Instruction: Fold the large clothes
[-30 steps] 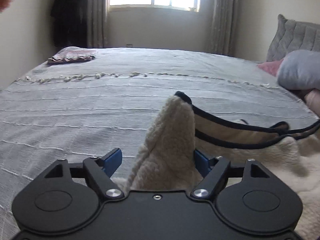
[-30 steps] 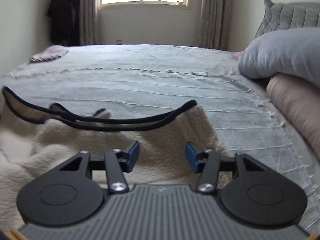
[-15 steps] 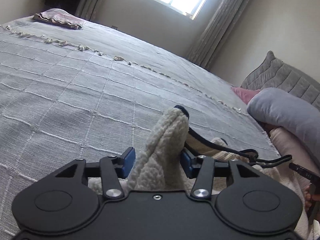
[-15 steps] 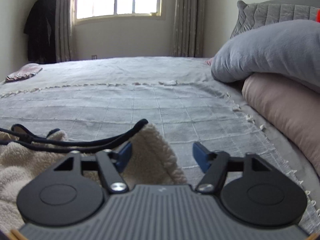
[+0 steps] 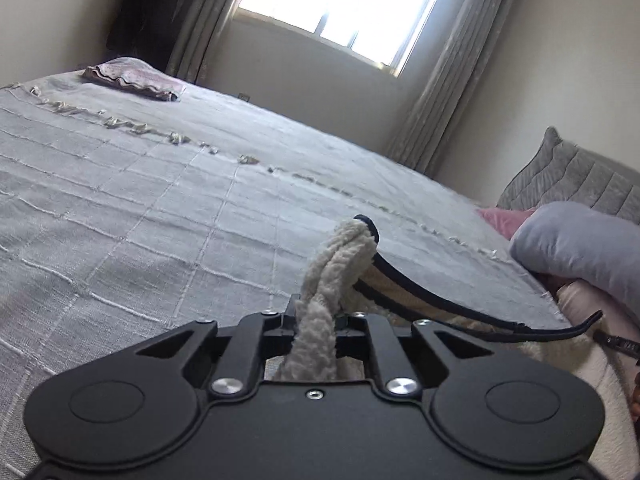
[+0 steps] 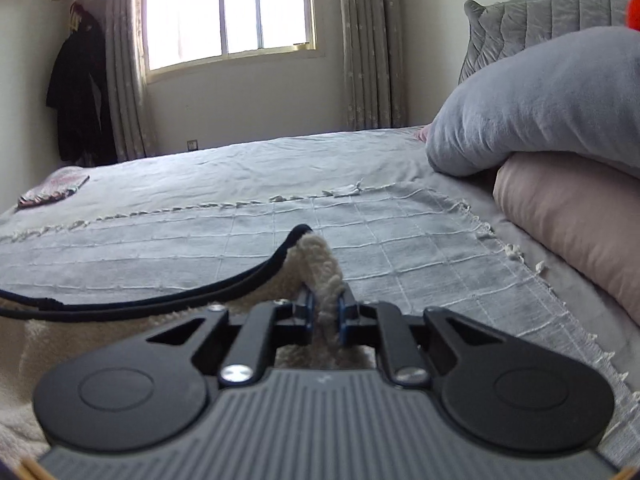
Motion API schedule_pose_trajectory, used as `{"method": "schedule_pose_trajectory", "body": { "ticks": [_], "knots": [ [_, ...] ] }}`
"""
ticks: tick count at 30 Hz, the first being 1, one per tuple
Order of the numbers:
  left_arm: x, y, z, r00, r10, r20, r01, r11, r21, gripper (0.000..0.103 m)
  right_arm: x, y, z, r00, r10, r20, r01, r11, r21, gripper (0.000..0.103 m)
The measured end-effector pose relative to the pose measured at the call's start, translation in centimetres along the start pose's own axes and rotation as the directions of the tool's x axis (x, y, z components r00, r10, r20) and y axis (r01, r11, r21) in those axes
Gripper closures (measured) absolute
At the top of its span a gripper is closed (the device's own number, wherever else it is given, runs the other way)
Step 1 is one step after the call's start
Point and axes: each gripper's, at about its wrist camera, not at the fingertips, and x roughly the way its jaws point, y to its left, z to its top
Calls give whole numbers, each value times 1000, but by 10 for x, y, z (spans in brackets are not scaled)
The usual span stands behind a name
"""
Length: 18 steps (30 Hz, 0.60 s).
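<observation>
Both grips are on! The left gripper (image 5: 316, 316) has its fingers pinched tight on a bunched corner of the cream, fleecy sherpa garment with black edging (image 5: 340, 256), and the right gripper (image 6: 325, 310) has its blue-padded fingers (image 6: 307, 307) squeezed onto the opposite corner (image 6: 320, 264). Nothing loose on either side.

Here is what matters: the black-trimmed edge (image 6: 168, 298) runs sideways between the two hands, sagging in a shallow curve, so the garment's long axis lies across the person, left to right. The rest of the fleece trails back toward the person, low over the grey woven bedspread (image 5: 160, 208). The open bed lies ahead of both sets of fingers, the grey pillow (image 6: 540, 100) and pink pillow (image 6: 568, 208) off to the right.

Neither hand is nearer; each owns its corner. My read: the next move wants both hands travelling together, with that edge drawn taut, or the fold lands crooked.
</observation>
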Motion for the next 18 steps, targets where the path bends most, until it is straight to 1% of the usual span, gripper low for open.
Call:
{"method": "schedule_pose_trajectory", "body": {
  "ticks": [2, 3, 4, 6, 7, 8, 9, 10, 11, 12, 13, 14, 15, 16, 17, 18],
  "knots": [
    [21, 6, -9, 997, 49, -66, -50, 999, -6, 81, 29, 3, -12, 995, -34, -94, 33, 999, -5, 93],
    [30, 12, -12, 992, 64, -107, -67, 997, -32, 79, 45, 5, -20, 986, -56, -157, 53, 998, -22, 92],
    [32, 18, -13, 992, 56, -117, -63, 996, -60, 78, 60, 10, -33, 970, -86, -226, 77, 996, -51, 91],
    [32, 21, -12, 991, 66, -113, -75, 994, -76, 71, 63, 17, -35, 966, -129, -225, 110, 989, -96, 89],
    [29, 20, -12, 991, 72, -112, -80, 994, -73, 67, 60, 22, -34, 962, -158, -223, 132, 983, -128, 85],
    [26, 18, -11, 990, 87, -107, -94, 993, -65, 63, 53, 27, -34, 962, -185, -203, 156, 976, -153, 80],
    [19, 15, -9, 989, 117, -95, -123, 991, -55, 51, 44, 32, -33, 964, -199, -175, 168, 970, -176, 70],
    [11, 12, -6, 988, 134, -75, -138, 989, -50, 45, 33, 37, -32, 969, -202, -144, 171, 964, -202, 64],
    [0, 9, -4, 990, 131, -47, -133, 990, -50, 45, 22, 43, -30, 973, -197, -117, 168, 960, -223, 63],
    [-12, 7, -2, 993, 115, -21, -116, 992, -51, 44, 10, 48, -28, 980, -177, -91, 151, 959, -238, 62],
    [-22, 6, 0, 996, 89, -2, -89, 995, -45, 44, -2, 54, -26, 988, -138, -67, 118, 962, -248, 62],
    [-29, 6, 2, 997, 70, 11, -70, 997, -38, 44, -13, 61, -23, 995, -82, -51, 66, 965, -255, 61],
    [-33, 6, 3, 998, 60, 17, -59, 998, -29, 44, -22, 69, -18, 999, -10, -53, -4, 968, -252, 52],
    [-33, 8, 5, 998, 59, 7, -58, 998, -23, 44, -27, 77, -13, 996, 64, -69, -79, 968, -239, 37],
    [-29, 11, 6, 998, 57, -12, -57, 998, -34, 44, -28, 89, -8, 980, 163, -112, -184, 961, -207, 33],
    [-25, 16, 6, 998, 51, -33, -53, 997, -61, 47, -25, 99, -6, 958, 239, -158, -265, 950, -168, 31]
  ]
}}
